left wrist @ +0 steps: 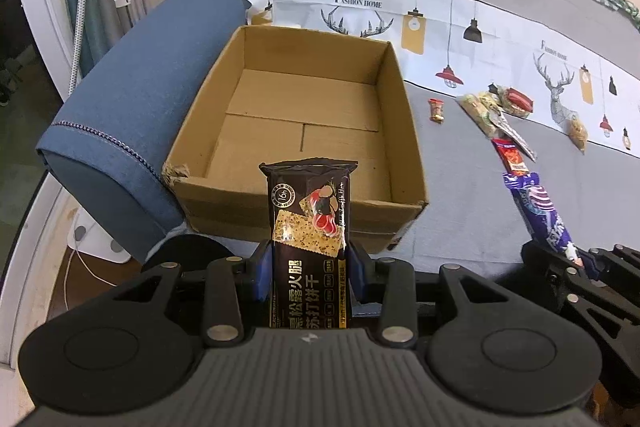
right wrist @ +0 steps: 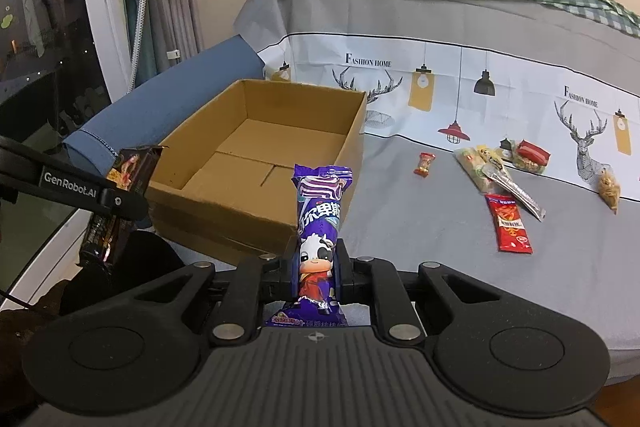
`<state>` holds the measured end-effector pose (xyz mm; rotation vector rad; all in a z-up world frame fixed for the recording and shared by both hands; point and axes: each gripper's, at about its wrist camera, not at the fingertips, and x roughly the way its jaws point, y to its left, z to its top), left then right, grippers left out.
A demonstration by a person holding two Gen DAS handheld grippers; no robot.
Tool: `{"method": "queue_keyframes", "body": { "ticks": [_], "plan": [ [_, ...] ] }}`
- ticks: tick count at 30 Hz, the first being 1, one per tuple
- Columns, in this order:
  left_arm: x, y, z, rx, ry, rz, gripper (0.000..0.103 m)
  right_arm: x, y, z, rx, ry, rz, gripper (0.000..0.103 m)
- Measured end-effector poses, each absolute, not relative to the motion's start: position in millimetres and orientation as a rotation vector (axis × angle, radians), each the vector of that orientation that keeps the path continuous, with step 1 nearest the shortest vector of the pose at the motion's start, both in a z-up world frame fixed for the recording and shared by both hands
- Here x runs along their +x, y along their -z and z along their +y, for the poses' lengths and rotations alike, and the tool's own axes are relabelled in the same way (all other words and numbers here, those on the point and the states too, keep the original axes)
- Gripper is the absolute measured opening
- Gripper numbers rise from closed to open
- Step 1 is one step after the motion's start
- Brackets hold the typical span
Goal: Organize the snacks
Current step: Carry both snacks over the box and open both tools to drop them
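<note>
With our left tongs (left wrist: 310, 259) clenched on a cracker pack (left wrist: 310, 223) and right tongs (right wrist: 318, 259) on a purple candy (right wrist: 320, 223), both short of the empty box (left wrist: 296, 131), we judge release inside it comes next.

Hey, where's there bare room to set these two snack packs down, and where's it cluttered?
The cardboard box floor is bare. Grey cloth is open between the box and the small red candy, and in front of the red packet. It is crowded in the snack cluster beside the deer print.
</note>
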<state>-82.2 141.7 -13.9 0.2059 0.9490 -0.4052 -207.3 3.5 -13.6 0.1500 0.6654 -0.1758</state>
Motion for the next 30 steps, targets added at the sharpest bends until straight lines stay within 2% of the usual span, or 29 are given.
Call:
{"method": "queue_keyframes", "body": {
  "ticks": [9, 16, 30],
  "plan": [
    [-29, 8, 147, 0.197, 0.399, 0.947, 0.043, -167, 13, -2, 0.146, 0.142, 0.673, 0.016],
    [27, 12, 140, 0.184, 0.421, 0.955, 0.043, -101, 13, -4, 0.18, 0.108, 0.673, 0.016],
    [139, 84, 108, 0.254, 0.399, 1.061, 0.043, 31, 66, -18, 0.227, 0.122, 0.771, 0.016]
  ]
}}
